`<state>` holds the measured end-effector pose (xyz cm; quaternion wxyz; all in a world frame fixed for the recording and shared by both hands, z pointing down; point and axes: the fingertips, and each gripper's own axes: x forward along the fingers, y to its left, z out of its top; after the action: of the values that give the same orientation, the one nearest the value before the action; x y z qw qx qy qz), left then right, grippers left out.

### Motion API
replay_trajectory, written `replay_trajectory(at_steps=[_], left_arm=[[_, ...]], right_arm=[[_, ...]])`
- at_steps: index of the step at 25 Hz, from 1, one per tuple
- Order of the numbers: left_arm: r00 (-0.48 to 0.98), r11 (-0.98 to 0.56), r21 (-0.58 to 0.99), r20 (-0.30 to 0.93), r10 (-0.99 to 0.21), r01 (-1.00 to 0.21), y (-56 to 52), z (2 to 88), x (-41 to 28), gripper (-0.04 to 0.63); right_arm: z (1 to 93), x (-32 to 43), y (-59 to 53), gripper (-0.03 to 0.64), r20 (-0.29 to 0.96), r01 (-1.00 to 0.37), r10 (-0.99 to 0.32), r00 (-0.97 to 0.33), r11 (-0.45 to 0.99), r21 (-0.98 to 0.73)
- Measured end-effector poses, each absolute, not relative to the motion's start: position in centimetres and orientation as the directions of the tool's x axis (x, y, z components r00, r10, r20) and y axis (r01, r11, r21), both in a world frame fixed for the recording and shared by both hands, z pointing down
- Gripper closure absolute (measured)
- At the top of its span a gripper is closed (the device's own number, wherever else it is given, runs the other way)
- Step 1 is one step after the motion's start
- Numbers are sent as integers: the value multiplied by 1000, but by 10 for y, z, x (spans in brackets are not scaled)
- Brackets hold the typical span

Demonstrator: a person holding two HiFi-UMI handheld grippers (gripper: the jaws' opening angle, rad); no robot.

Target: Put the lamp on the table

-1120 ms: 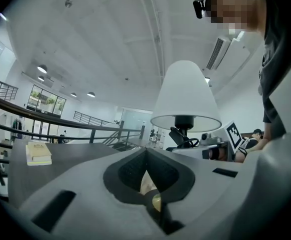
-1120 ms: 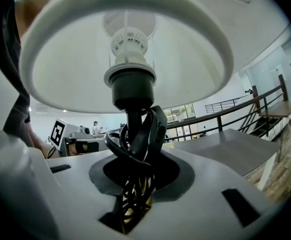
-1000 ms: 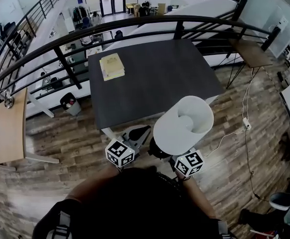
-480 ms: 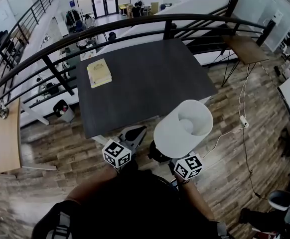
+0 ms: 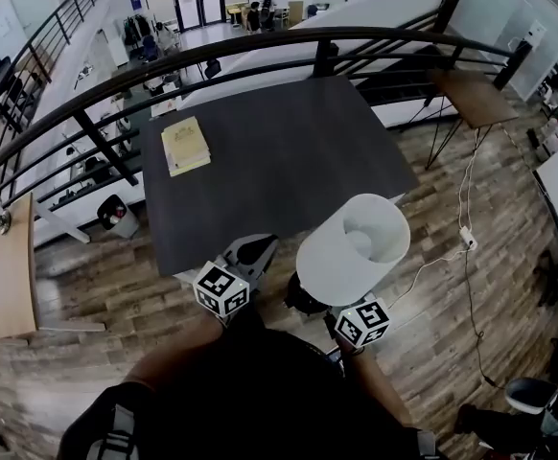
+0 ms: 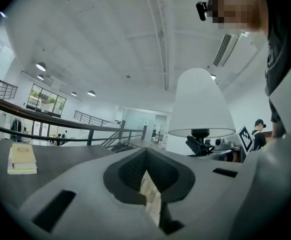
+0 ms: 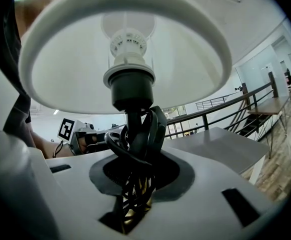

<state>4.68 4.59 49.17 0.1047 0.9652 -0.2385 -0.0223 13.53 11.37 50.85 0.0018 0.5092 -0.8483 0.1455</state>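
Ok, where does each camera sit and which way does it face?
Head view: on the person's head, steeply down onto the dark grey rectangular table; both arms show.
Left gripper view: on the left gripper, along its shut empty jaws, toward the table.
Right gripper view: on the right gripper, jaws clamping the white-shaded lamp.
All three share the lamp and table.
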Motion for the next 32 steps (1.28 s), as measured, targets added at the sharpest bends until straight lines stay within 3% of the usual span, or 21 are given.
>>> replay_trajectory(at_steps=[12, 22, 32], left_arm=[[892, -864, 246, 2, -453, -439, -53, 499, 28, 586], [934, -916, 198, -6, -358, -350, -129, 481, -3, 586], [911, -886, 227, 14, -413, -405, -174, 495, -49, 586]], right_arm=[[510, 121, 19, 520, 171, -877, -873, -457, 411, -248], [490, 66, -77, 520, 142, -883, -882, -449, 412, -226], [497, 23, -130, 520, 146, -852, -850, -507, 468, -235]])
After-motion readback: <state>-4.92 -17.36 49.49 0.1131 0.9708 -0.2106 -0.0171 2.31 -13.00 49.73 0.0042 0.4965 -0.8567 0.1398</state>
